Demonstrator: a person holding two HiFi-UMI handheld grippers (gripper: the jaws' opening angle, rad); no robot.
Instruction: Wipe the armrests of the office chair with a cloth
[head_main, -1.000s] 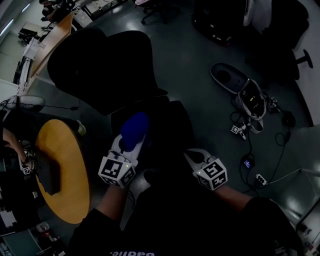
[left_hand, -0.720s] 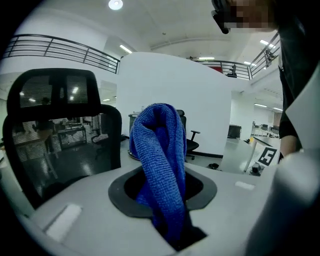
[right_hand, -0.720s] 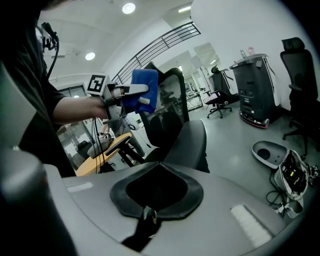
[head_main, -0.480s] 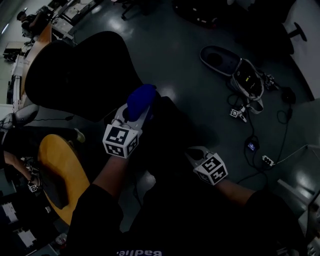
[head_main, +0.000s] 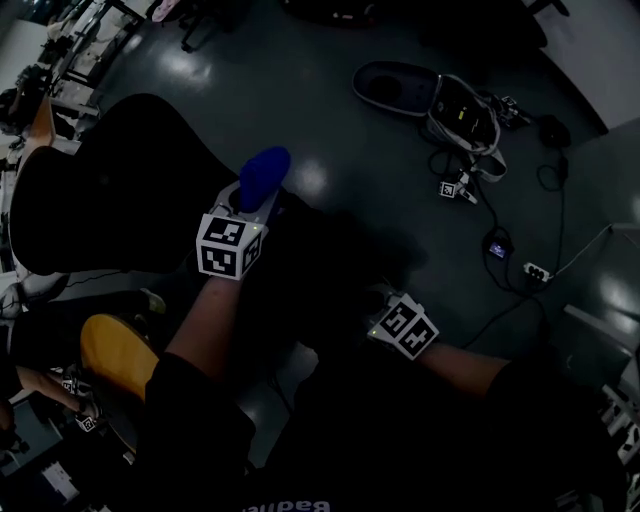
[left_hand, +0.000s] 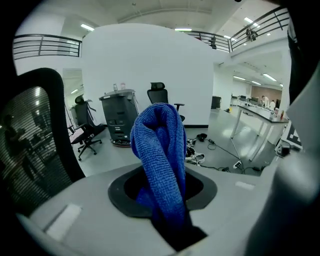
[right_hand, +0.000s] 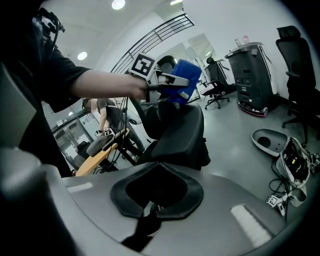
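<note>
Pinching cloth (left_hand: 161, 155), left claw (left_hand: 172, 226), right claw (right_hand: 150, 214) closed

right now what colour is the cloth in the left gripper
Blue, with a fine knitted-looking weave. The cloth shows best in the left gripper view.

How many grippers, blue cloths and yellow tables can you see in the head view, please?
Grippers: 2 (left gripper, right gripper)
Blue cloth: 1
Yellow table: 1
Total: 4
</note>
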